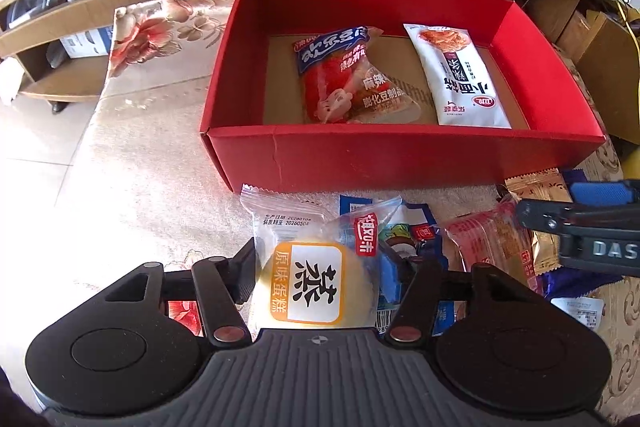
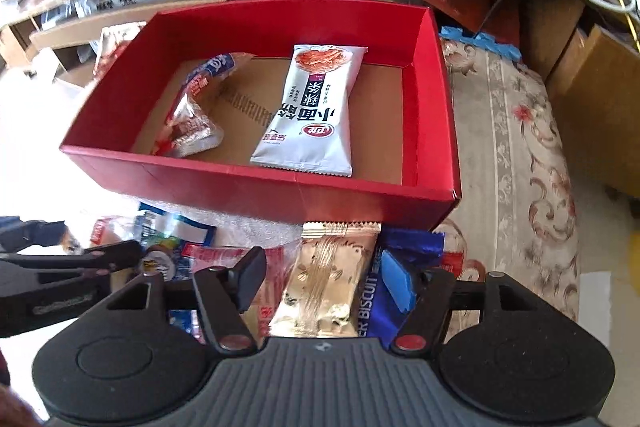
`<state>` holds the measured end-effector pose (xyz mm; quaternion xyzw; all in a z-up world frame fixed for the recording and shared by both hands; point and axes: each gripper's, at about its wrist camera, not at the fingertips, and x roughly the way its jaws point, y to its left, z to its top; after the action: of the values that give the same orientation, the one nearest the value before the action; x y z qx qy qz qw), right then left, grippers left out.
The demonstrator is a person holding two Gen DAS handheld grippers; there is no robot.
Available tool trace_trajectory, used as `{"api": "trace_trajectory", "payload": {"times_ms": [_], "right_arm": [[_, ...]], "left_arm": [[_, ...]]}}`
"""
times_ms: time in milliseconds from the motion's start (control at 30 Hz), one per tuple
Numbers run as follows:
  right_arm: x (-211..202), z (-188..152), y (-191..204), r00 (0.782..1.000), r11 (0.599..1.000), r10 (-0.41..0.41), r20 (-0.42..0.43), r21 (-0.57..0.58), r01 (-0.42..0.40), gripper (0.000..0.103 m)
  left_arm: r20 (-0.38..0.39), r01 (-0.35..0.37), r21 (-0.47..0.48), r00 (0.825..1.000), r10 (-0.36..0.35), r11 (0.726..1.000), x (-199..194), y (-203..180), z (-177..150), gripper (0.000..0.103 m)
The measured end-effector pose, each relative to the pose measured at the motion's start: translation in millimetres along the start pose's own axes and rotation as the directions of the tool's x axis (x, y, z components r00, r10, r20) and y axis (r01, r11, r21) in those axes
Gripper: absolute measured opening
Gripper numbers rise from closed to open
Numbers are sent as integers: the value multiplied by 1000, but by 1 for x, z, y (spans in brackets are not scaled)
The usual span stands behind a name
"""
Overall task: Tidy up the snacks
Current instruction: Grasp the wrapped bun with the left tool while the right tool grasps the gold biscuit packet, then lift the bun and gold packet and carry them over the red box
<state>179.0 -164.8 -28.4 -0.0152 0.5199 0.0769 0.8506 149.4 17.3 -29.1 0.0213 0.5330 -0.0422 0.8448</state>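
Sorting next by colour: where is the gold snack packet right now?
Right wrist view: the gold snack packet lies in front of the red box, between the right tongs' fingers, a blue biscuit pack beside it.

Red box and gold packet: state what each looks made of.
Red box: likely cardboard with a matte red paper skin; its brown board floor shows and the front wall has a crease. Gold packet: probably metallised plastic film, glossy; it glints and has crimped, serrated ends.

My red box [image 1: 400, 155] sits open, holding a red-blue packet [image 1: 340, 75] and a white packet [image 1: 464, 75] lying flat; loose snacks, including a cake packet [image 1: 312, 267] and a gold packet [image 2: 328, 279], lie before it.
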Motion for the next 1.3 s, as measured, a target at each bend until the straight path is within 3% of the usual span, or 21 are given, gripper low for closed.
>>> {"api": "trace_trajectory", "payload": {"times_ms": [100, 233, 367, 733, 1000, 1300], "right_arm": [[4, -3, 4, 999, 997, -51, -1, -51, 51, 61], [0, -12, 8, 994, 989, -105, 12, -104, 106, 47], [-10, -19, -1, 995, 992, -101, 3, -72, 101, 38], [-46, -51, -12, 999, 999, -33, 1, -3, 33, 37], [-51, -51, 4, 999, 999, 31, 21, -25, -31, 37], [-43, -50, 13, 997, 997, 72, -4, -35, -72, 37]], "left_arm": [[-5, 6, 0, 1000, -6, 1000, 1, 2, 0, 66], [-9, 12, -1, 1000, -12, 1000, 1, 3, 0, 66], [-7, 21, 9, 1000, -21, 1000, -3, 1, -3, 66], [18, 52, 1, 998, -52, 999, -20, 1, -12, 66], [22, 44, 3, 999, -44, 999, -23, -2, -19, 65], [-12, 11, 24, 1000, -11, 1000, -7, -6, -21, 73]]}}
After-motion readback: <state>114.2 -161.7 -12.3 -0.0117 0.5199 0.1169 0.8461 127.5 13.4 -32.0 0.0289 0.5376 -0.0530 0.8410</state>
